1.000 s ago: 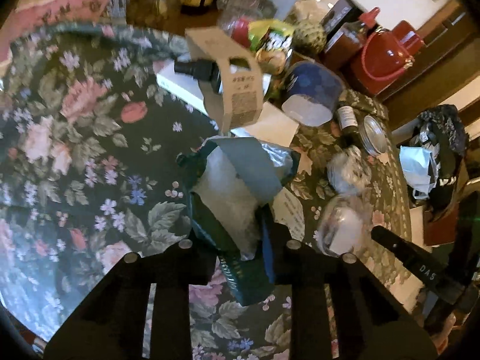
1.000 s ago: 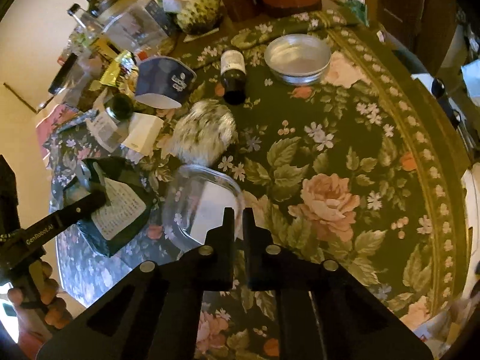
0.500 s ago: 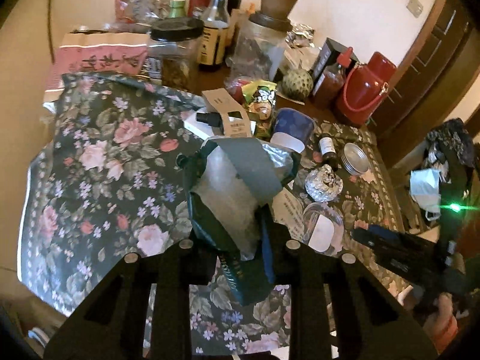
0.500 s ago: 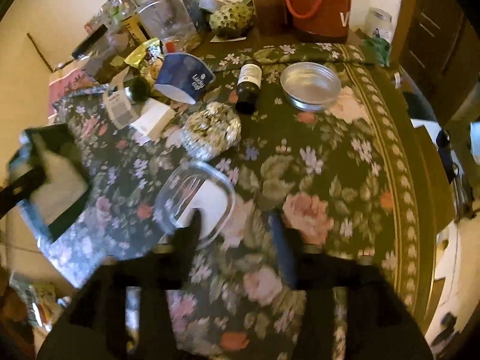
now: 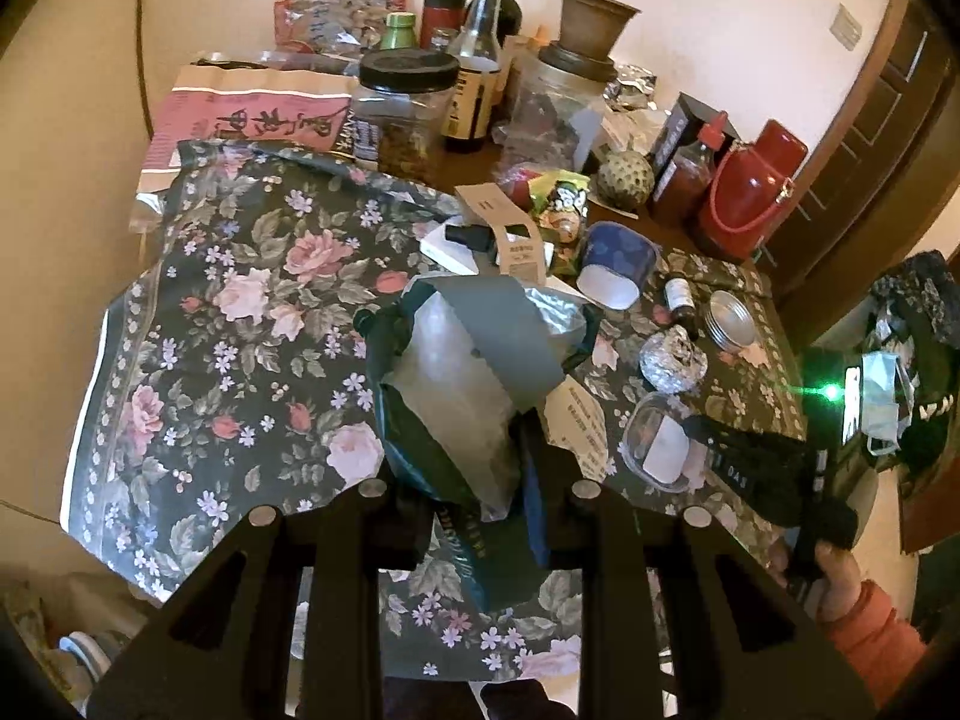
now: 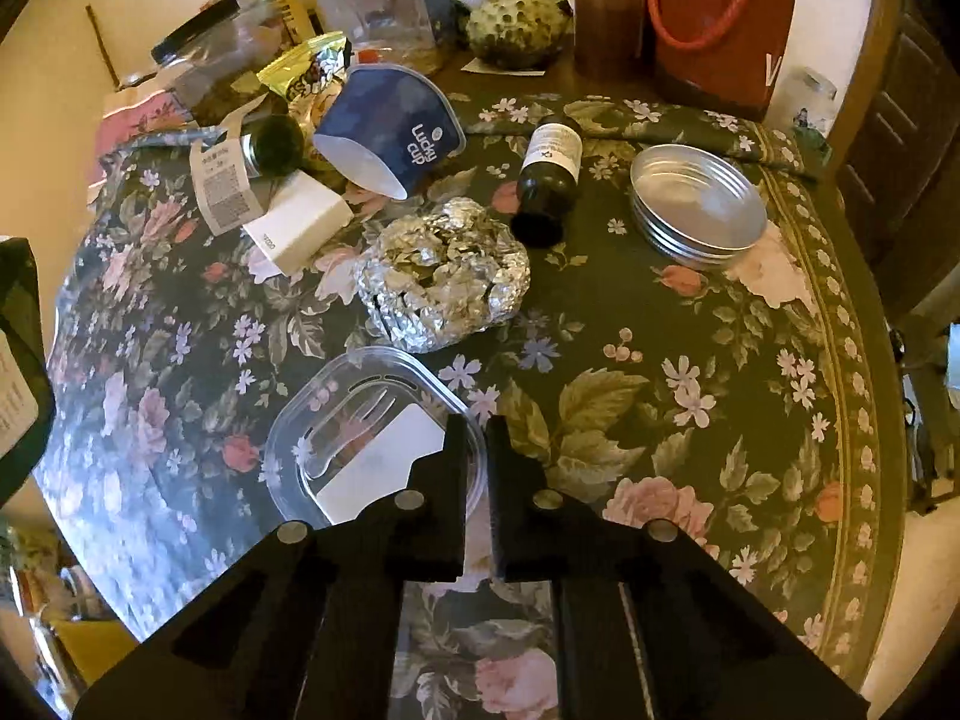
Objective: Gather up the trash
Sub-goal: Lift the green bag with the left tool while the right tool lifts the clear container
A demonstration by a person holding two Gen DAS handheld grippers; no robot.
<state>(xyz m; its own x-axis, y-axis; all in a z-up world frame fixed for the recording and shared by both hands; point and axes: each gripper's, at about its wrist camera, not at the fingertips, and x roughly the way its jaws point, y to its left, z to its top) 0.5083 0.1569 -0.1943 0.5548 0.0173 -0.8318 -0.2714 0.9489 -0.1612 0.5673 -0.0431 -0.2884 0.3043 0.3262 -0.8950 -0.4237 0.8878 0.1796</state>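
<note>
My left gripper [image 5: 474,480] is shut on a dark green foil-lined bag [image 5: 462,384] and holds it up above the floral tablecloth; its edge shows in the right wrist view [image 6: 21,360]. My right gripper [image 6: 475,432] is shut and empty, with its tips at the near edge of a clear plastic lid [image 6: 366,426]. Beyond the lid lie a crumpled foil ball [image 6: 444,270], a blue paper cup [image 6: 390,126] on its side, a small brown bottle [image 6: 549,174], a white box [image 6: 300,228] and a metal lid [image 6: 696,204].
The back of the table holds a red flask [image 6: 720,18], sauce bottle [image 6: 606,6], jars and wine bottles [image 5: 480,72]. A brown tagged bottle [image 6: 264,150] lies left. The table's curved edge [image 6: 888,420] runs along the right.
The left gripper rose and pulled back with the bag. The right gripper opened half a second ago, then shut again by the clear lid.
</note>
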